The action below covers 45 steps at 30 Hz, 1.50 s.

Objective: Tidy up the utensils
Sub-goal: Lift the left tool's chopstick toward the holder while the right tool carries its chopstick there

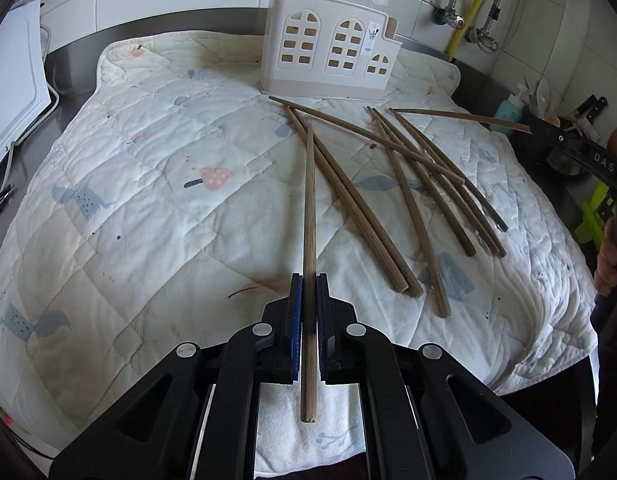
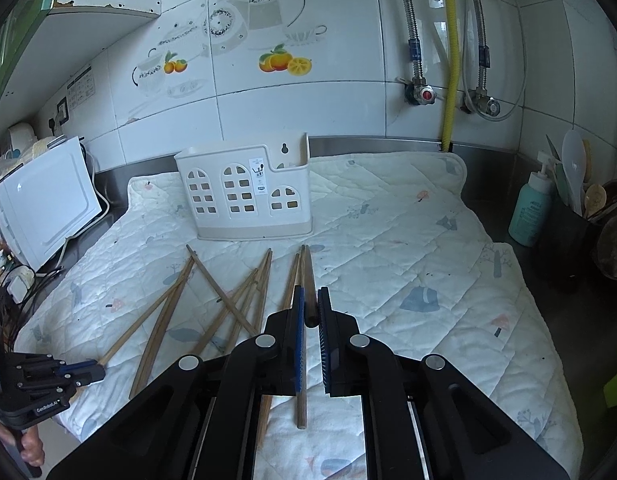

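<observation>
Left gripper (image 1: 308, 280) clamped on one chopstick (image 1: 309, 216); right gripper (image 2: 311, 300) clamped on another (image 2: 307, 276). White utensil holder (image 2: 244, 196) upright at the quilt's (image 2: 428, 264) back, looks empty. Loose chopsticks (image 1: 408, 184) scattered before it. Both grippers angled down.

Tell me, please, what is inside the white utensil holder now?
Through the window cut-outs of the utensil holder only pale inner walls show, and no chopstick sticks out above its rim. The bottom of the holder is hidden behind its solid base, so something small there cannot be excluded.
</observation>
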### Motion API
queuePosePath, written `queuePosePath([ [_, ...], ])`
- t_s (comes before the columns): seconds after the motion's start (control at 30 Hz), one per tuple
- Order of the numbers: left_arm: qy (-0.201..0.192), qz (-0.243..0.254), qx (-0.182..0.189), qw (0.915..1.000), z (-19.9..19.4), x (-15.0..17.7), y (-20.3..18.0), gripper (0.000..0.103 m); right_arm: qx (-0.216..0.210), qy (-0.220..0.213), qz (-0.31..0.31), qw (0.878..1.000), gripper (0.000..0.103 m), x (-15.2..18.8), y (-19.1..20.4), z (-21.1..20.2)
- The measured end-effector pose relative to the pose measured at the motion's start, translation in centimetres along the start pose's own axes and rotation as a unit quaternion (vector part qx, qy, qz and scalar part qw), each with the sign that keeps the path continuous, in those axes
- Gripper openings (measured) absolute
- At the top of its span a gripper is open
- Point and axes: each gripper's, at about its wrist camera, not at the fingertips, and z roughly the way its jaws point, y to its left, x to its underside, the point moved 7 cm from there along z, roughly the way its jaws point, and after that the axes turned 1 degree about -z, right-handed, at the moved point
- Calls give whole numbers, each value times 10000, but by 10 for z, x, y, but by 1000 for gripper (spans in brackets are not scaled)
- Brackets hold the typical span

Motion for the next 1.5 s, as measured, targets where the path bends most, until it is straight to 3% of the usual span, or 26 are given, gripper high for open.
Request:
queuePosePath([
  [0.43,-563,307,-27,9979,-38,-46,-8,5,-58,-299,-216,9993,7,-38,7,-13],
  [0.7,-848,546,-34,9949,-51,-89,-11,5,-257,-426,-495,9975,7,-87,11,-16],
  [1.03,-1312,597,-10,9896,-74,-144,-6,4,-667,-282,-665,9952,7,-148,17,-9],
  [1.27,-1464,675,61,9869,-83,-171,-12,4,-686,-320,-767,9942,7,-176,23,-5],
  [1.5,-1870,684,117,9799,-109,-211,-16,4,-578,-518,-736,9943,7,-216,18,-9],
])
